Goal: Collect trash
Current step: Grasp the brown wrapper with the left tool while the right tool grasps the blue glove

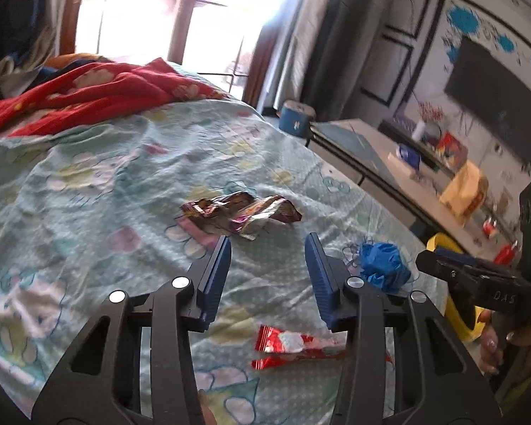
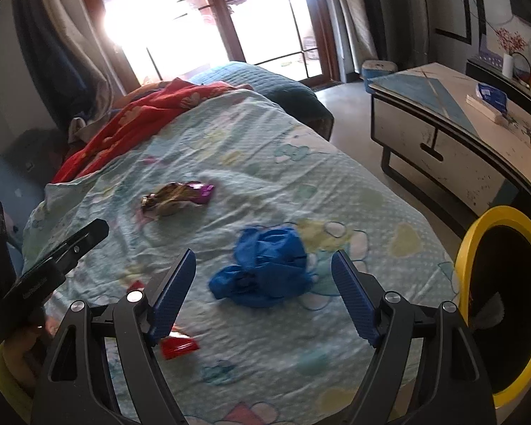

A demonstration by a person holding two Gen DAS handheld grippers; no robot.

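Bed (image 1: 99, 163) with pale aqua cartoon-print cover, seen along both tools. The window behind is blown out to white, so nothing outside can be made out, and the right part of the left wrist view is smeared by blur — the items on the counter (image 2: 425, 120) there read only as coloured blobs.

Trash lies in three places on the cover. A pair of crumpled brown-and-gold foil wrappers (image 1: 240, 212) with purple ends sits mid-bed; in the right wrist view they merge into one lump and cannot be told apart. A crumpled blue glove (image 2: 265, 269), or similar thin blue material, lies nearer the bed's foot, well apart from the wrappers. A flat red-and-white wrapper (image 1: 294, 347) lies closest to the viewer, partly hidden behind the tool's right finger; its print is unreadable.

The left hand-held gripper (image 1: 267, 276) hangs above the cover with its blue pads parted and bare, the foil wrappers just beyond its tips. The right hand-held gripper (image 2: 263, 295) is spread wide, also grasping nothing, with the blue glove lying on the cover between and beyond its fingers — whether the pads touch the fabric cannot be told.

A yellow-rimmed bin (image 2: 478, 241) stands at the bed's right edge, cut off by the frame.
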